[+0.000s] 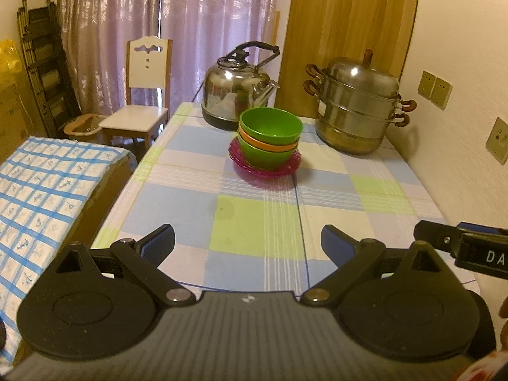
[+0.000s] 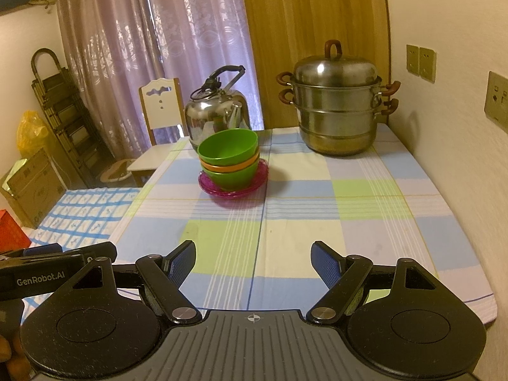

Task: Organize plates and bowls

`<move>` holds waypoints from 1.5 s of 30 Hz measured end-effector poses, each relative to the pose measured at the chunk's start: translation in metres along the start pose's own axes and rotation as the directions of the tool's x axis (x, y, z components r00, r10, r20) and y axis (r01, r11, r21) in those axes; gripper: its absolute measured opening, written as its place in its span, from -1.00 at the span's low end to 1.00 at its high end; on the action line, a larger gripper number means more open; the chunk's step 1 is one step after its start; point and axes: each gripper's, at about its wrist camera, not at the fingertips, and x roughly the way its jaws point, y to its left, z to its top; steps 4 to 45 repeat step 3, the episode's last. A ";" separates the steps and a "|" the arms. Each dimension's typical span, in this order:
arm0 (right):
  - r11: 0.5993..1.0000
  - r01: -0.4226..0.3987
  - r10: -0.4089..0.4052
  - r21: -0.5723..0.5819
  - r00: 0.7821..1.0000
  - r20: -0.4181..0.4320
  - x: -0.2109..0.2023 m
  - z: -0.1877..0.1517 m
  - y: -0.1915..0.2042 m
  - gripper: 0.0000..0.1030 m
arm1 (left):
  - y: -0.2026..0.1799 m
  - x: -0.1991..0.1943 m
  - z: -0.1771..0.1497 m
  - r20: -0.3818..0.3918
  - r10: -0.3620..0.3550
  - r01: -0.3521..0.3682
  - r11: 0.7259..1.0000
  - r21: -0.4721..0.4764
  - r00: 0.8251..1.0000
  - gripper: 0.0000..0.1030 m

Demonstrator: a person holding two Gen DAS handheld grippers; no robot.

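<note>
Three bowls sit nested near the far middle of the table: a green bowl (image 1: 270, 125) on top, an orange bowl (image 1: 268, 146) under it, another green bowl (image 1: 263, 157) at the bottom. The stack rests on a translucent pink plate (image 1: 265, 170). In the right wrist view the same top green bowl (image 2: 228, 149) and pink plate (image 2: 233, 189) appear left of centre. My left gripper (image 1: 247, 241) hovers over the near table edge, open, nothing between its blue pads. My right gripper (image 2: 253, 255) is likewise open and holds nothing, well short of the stack.
A steel kettle (image 1: 236, 90) stands just behind the bowls, a tiered steamer pot (image 1: 357, 108) at the back right by the wall. The checked tablecloth (image 1: 254, 222) covers the table. A chair (image 1: 144, 95) and a blue-checked surface (image 1: 47, 187) lie left.
</note>
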 end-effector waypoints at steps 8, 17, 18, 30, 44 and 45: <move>1.000 0.001 -0.001 0.004 1.000 0.002 0.000 -0.001 0.000 0.54 | 0.001 0.000 0.000 0.003 -0.004 0.004 1.000 -0.007 1.000 0.90; 1.000 0.001 -0.001 0.004 1.000 0.002 0.000 -0.001 0.000 0.54 | 0.001 0.000 0.000 0.003 -0.004 0.004 1.000 -0.007 1.000 0.90; 1.000 0.001 -0.001 0.004 1.000 0.002 0.000 -0.001 0.000 0.54 | 0.001 0.000 0.000 0.003 -0.004 0.004 1.000 -0.007 1.000 0.90; 1.000 0.001 -0.001 0.004 1.000 0.002 0.000 -0.001 0.000 0.54 | 0.001 0.000 0.000 0.003 -0.004 0.004 1.000 -0.007 1.000 0.90; 1.000 0.001 -0.001 0.004 1.000 0.002 0.000 -0.001 0.000 0.54 | 0.001 0.000 0.000 0.003 -0.004 0.004 1.000 -0.007 1.000 0.90; 1.000 0.001 -0.001 0.004 1.000 0.002 0.000 -0.001 0.000 0.54 | 0.001 0.000 0.000 0.003 -0.004 0.004 1.000 -0.007 1.000 0.90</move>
